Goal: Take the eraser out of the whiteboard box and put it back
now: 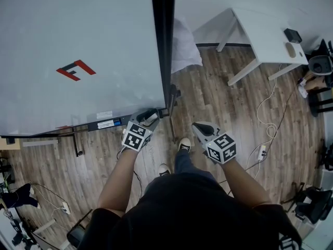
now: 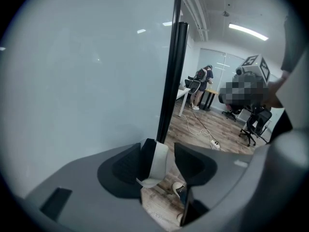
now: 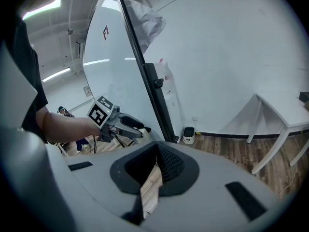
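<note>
The whiteboard (image 1: 78, 46) fills the left of the head view, with a black tray (image 1: 88, 126) along its lower edge. My left gripper (image 1: 151, 117) is at the board's lower right corner, beside the tray's end. In the left gripper view the black and white eraser (image 2: 157, 162) stands between the jaws of that gripper (image 2: 164, 151). It leans on the left pad, and a gap separates it from the right pad, so the gripper is open. My right gripper (image 1: 200, 128) hangs over the floor to the right, shut and empty (image 3: 157, 146).
The board's black side post (image 1: 163, 40) runs up beside the left gripper. A white table (image 1: 270, 35) stands at the back right, and cables and a power strip (image 1: 261, 151) lie on the wooden floor. Office chairs (image 2: 253, 124) and a person (image 2: 203, 81) are far off.
</note>
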Demonstrator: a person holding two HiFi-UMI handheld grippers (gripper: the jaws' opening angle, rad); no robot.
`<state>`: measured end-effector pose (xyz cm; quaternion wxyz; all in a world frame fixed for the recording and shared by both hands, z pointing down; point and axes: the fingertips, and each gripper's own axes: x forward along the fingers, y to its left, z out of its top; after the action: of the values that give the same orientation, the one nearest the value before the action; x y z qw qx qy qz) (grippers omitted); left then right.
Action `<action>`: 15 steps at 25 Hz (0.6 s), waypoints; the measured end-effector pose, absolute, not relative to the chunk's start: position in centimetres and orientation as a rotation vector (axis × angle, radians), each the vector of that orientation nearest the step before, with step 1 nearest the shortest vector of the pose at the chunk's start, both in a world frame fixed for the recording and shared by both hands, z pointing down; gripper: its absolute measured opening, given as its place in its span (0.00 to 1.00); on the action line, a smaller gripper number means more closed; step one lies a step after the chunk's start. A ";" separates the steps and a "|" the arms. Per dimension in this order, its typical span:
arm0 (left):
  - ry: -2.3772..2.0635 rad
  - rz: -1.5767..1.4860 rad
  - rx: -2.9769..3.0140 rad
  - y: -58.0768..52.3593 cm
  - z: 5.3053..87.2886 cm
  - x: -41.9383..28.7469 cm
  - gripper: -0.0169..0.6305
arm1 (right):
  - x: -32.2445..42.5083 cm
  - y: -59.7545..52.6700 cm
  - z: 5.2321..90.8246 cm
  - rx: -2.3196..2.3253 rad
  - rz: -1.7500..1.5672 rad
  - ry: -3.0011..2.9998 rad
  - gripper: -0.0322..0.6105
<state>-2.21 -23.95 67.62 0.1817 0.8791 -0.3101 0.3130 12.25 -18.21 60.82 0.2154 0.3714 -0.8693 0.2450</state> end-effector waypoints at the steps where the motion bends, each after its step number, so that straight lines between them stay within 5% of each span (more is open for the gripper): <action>1: -0.875 0.887 2.481 -24.0 67.7 -2.1 0.38 | 12.4 -18.2 60.9 1.033 0.681 -2.409 0.05; 15: -0.858 0.884 2.456 -24.5 68.8 -2.1 0.37 | 13.0 -18.5 61.4 1.036 0.699 -2.400 0.05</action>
<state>-2.07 -24.45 68.78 0.1956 0.8766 -0.3063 0.3153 12.96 -18.48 61.42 0.2160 0.3740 -0.8659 0.2523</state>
